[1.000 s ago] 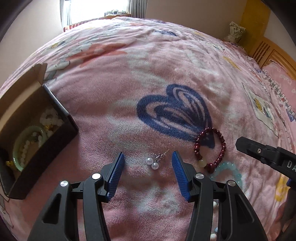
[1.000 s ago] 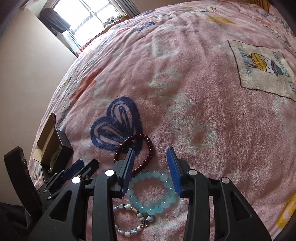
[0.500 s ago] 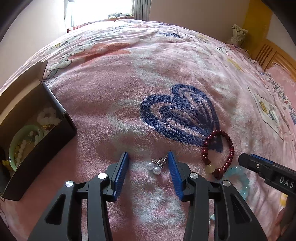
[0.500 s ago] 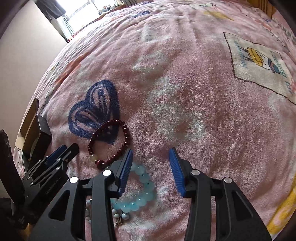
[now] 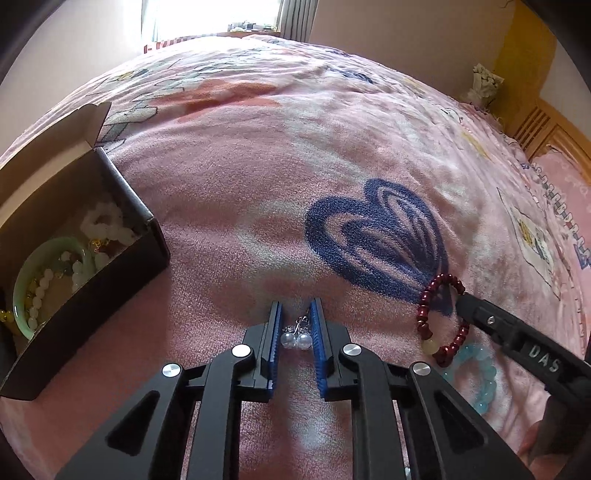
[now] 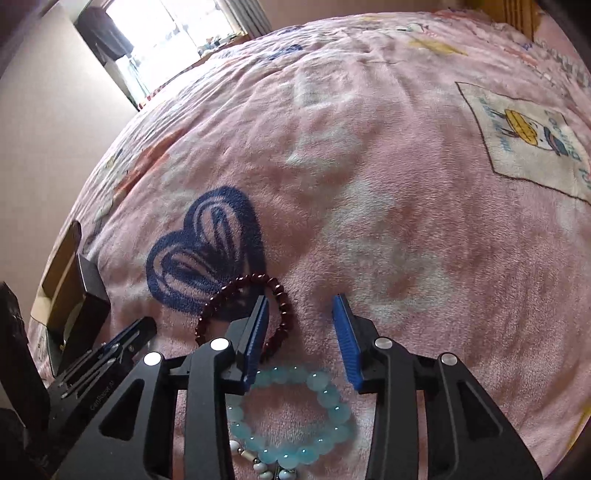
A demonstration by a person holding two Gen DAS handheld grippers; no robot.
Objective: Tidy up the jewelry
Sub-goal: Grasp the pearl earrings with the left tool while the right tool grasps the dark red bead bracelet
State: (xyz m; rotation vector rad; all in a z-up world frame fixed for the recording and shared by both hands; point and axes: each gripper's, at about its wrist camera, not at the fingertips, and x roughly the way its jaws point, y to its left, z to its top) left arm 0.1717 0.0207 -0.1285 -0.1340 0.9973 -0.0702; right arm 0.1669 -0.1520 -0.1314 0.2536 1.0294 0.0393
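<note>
My left gripper (image 5: 295,325) has closed on a pair of pearl earrings (image 5: 295,339) lying on the pink blanket. An open black box (image 5: 66,266) at the left holds a green bangle (image 5: 40,266) and white bead bracelets. A dark red bead bracelet (image 5: 441,321) and a light blue bead bracelet (image 5: 476,376) lie to the right. My right gripper (image 6: 301,321) is open over the blanket, its left finger resting across the red bracelet (image 6: 240,299), with the blue bracelet (image 6: 291,410) just below it. It also shows in the left wrist view (image 5: 517,343).
A white-and-grey bead bracelet (image 6: 258,461) lies below the blue one. The blanket (image 5: 332,147) has a blue heart print (image 5: 376,236). A wooden headboard (image 5: 546,129) stands at the far right, a window (image 5: 210,14) at the far end.
My left gripper moved forward and closed from wide open onto the pearl earrings. My right gripper shifted over the red and blue bracelets and stayed open.
</note>
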